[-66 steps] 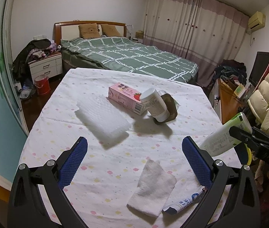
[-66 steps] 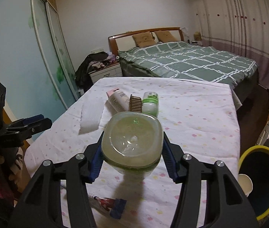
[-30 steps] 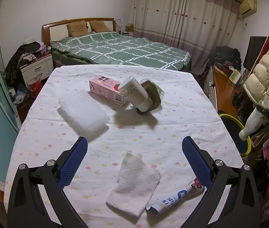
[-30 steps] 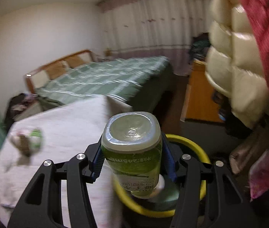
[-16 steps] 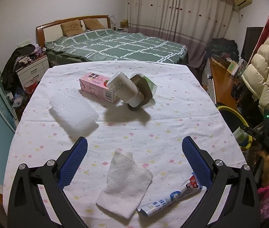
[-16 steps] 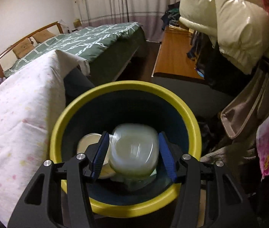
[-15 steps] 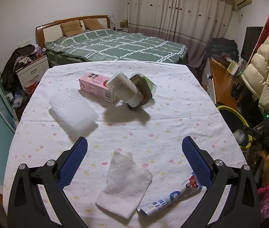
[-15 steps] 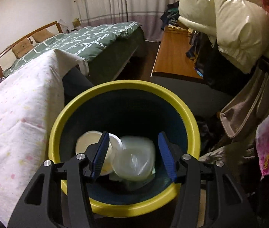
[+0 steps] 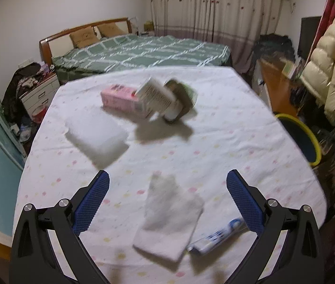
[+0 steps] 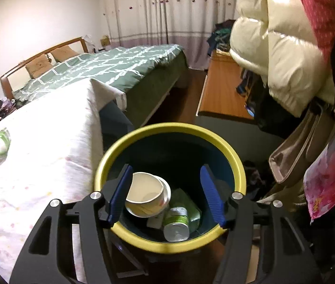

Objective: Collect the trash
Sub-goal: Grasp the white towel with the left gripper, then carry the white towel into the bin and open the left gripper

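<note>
While right gripper (image 10: 165, 194) jaws widen empty, bin (image 10: 233, 156) contains one bottle (image 10: 176, 221), one cup (image 10: 143, 193), left gripper (image 9: 167, 190) jaws released.

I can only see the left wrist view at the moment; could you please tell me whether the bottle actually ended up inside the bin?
Observer: Yes, the green-labelled bottle lies inside the yellow-rimmed bin, on its side.
Operator: Thank you. Is the right tool holding anything?
Observer: No, the right tool hangs over the bin with its jaws opening and nothing between them.
Operator: Is anything else in there?
Observer: A white paper cup lies beside the bottle, mouth towards the camera.
</note>
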{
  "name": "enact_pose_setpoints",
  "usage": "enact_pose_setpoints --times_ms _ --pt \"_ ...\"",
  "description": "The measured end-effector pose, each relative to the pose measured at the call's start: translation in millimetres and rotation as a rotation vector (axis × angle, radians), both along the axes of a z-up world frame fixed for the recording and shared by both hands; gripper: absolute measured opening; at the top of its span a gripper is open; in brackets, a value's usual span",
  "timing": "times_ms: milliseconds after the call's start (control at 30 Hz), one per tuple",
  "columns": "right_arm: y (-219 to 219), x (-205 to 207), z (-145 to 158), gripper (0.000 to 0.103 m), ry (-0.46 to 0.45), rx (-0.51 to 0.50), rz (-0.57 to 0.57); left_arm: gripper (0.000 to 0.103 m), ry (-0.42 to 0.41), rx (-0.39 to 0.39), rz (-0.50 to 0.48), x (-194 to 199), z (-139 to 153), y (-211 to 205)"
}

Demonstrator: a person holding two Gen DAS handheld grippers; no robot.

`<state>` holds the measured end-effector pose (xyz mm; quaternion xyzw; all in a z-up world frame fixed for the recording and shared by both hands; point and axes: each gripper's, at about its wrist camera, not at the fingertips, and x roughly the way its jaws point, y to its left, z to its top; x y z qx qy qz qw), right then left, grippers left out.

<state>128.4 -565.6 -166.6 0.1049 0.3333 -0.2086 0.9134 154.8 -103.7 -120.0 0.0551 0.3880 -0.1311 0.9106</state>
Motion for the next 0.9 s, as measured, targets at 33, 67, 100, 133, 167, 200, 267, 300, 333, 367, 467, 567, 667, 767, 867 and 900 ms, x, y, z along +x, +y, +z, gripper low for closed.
enact_pose_setpoints --times_ms 33,67,100,133,167,200,267,300,333,367,467,567,667,767,867,900 --pt "3.9 0.0 2.5 0.058 -0.002 -0.007 0.008 0.093 0.016 0.007 0.005 1.7 -5.0 2.0" --pt "6.5 1.8 4.5 0.059 -0.004 -0.011 0.015 0.091 0.041 0.011 0.009 5.0 -11.2 4.4" --pt "8.6 2.7 5.7 0.060 -0.005 -0.012 0.022 0.090 0.057 0.010 0.009 7.3 -15.9 6.1" --pt "11.2 4.2 6.9 0.061 -0.005 -0.011 0.030 0.088 0.076 0.006 0.005 10.1 -20.9 7.2" --pt "13.0 4.9 7.5 0.061 -0.003 -0.012 0.035 0.087 0.088 0.005 0.002 11.7 -24.2 7.3" --pt "15.2 5.7 8.1 0.061 -0.003 -0.013 0.039 0.087 0.104 0.008 -0.006 14.2 -29.0 6.8" --pt "18.3 6.3 8.5 0.061 -0.004 -0.012 0.045 0.087 0.130 0.029 -0.028 18.0 -38.9 2.7" --pt "19.3 6.6 8.6 0.061 -0.004 -0.010 0.048 0.087 0.138 0.038 -0.033 18.7 -42.7 0.5" --pt "20.7 7.1 9.3 0.061 -0.004 -0.008 0.052 0.086 0.150 0.051 -0.035 20.0 -47.1 -1.3" --pt "21.7 7.2 9.7 0.061 -0.005 -0.009 0.054 0.086 0.159 0.057 -0.038 21.2 -50.5 -2.3" --pt "23.2 7.1 9.5 0.061 -0.006 -0.008 0.061 0.081 0.175 0.063 -0.042 22.8 -56.5 -3.2" --pt "24.1 7.8 9.5 0.061 -0.005 -0.006 0.067 0.069 0.201 0.053 -0.048 23.1 -61.0 -1.5" --pt "25.4 7.7 9.2 0.061 -0.007 0.001 0.076 0.054 0.201 0.046 -0.064 20.7 -58.0 -1.4" --pt "28.4 6.9 11.3 0.061 -0.016 0.003 0.084 0.028 0.211 0.016 -0.077 20.9 -54.3 -0.3" --pt "29.4 3.3 15.6 0.061 -0.033 0.006 0.090 0.019 0.195 0.011 -0.092 20.3 -47.4 -2.3" --pt "29.4 2.1 16.9 0.061 -0.037 0.006 0.091 0.019 0.187 0.012 -0.098 19.1 -44.5 -3.9"
